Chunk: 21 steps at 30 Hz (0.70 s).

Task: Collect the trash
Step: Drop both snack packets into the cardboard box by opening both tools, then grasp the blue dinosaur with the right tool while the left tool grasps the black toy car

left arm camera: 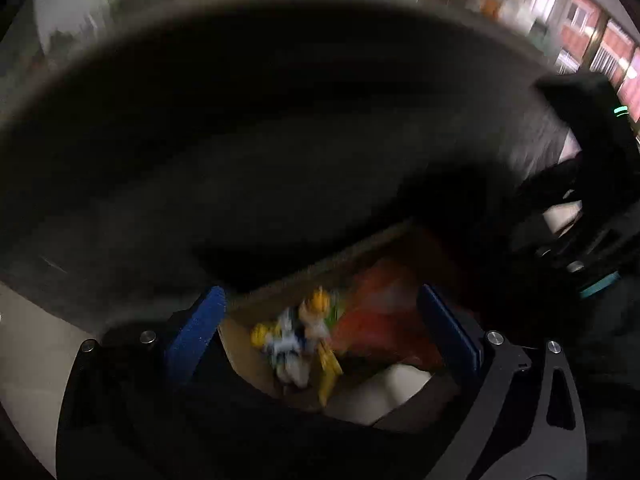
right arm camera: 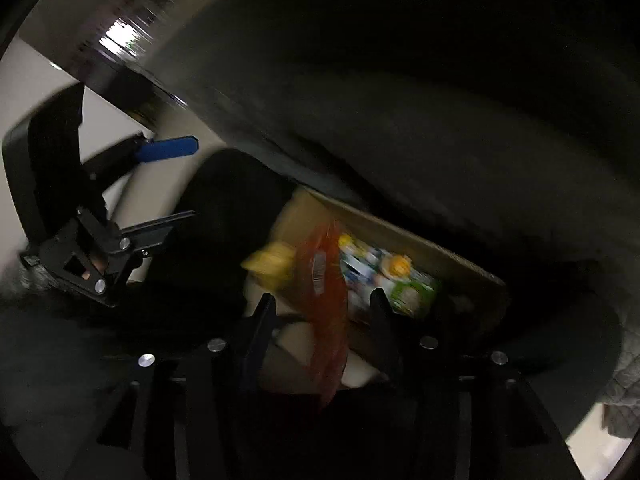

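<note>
With both grippers (left arm camera: pixel 320 336) (right arm camera: pixel 320 320) unclenched, seemingly empty, I aim squarely over the cardboard box (right arm camera: pixel 440 256) before releasing trash.

Left wrist view: looked steeply down, close over cardboard box (left arm camera: pixel 256 364).
Right wrist view: looked down, close.
Shared: box (right arm camera: pixel 404 236), wrappers (left arm camera: pixel 296 336) (right arm camera: pixel 376 272).

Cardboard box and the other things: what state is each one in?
left hand-held gripper: open, empty.
right hand-held gripper: open, not pinching anything.
cardboard box: open on top, trash inside.
orange bag: loose between the right hand-held gripper's fingers, over the box; blurred.
colourful wrappers: lying in the box.
</note>
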Each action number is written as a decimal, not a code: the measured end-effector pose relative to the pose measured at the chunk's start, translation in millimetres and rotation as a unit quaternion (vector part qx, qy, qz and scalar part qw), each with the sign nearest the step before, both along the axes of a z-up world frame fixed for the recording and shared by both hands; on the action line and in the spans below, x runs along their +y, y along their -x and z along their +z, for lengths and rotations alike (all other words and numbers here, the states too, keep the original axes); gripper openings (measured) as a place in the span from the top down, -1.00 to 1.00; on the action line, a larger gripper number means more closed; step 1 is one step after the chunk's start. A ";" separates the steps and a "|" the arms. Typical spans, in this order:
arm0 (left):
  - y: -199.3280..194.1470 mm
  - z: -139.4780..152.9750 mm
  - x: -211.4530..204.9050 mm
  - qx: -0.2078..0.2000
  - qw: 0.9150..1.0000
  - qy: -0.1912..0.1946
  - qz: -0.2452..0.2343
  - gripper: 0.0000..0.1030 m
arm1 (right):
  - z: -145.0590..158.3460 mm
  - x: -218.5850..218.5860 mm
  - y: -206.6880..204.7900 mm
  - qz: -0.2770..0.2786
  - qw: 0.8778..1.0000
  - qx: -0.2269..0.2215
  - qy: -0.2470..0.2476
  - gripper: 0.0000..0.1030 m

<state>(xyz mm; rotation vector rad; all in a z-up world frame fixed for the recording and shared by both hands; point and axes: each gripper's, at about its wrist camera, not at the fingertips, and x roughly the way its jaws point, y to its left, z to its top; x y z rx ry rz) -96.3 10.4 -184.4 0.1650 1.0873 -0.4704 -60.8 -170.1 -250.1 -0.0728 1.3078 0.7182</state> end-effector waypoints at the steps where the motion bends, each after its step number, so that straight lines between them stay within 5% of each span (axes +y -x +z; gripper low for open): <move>1: -4.9 -9.2 2.1 0.017 1.000 -0.009 0.012 -0.80 | 6.4 -2.9 0.8 -0.001 1.000 -0.006 0.001 0.12; 6: 10.4 44.9 12.9 -0.029 0.999 0.041 -0.005 -0.79 | 123.2 -34.6 6.8 0.000 0.988 -0.119 -0.096 -0.03; 9: 14.3 101.5 14.3 -0.091 0.993 0.077 -0.018 -0.79 | 181.2 -66.2 -36.9 -0.083 0.970 -0.209 -0.088 -0.33; 12: 4.2 135.6 11.9 -0.142 0.986 0.085 -0.009 -0.80 | 192.1 -94.5 -110.8 -0.188 0.955 -0.218 -0.065 -0.33; 17: -21.8 165.8 20.6 -0.185 0.976 0.113 0.034 -0.80 | 163.9 -128.2 -213.6 -0.347 0.925 -0.116 -0.104 -0.34; 21: -28.5 165.6 32.2 -0.187 0.971 0.138 0.055 -0.80 | 160.5 -103.9 -259.1 -0.348 0.924 -0.160 0.011 -0.44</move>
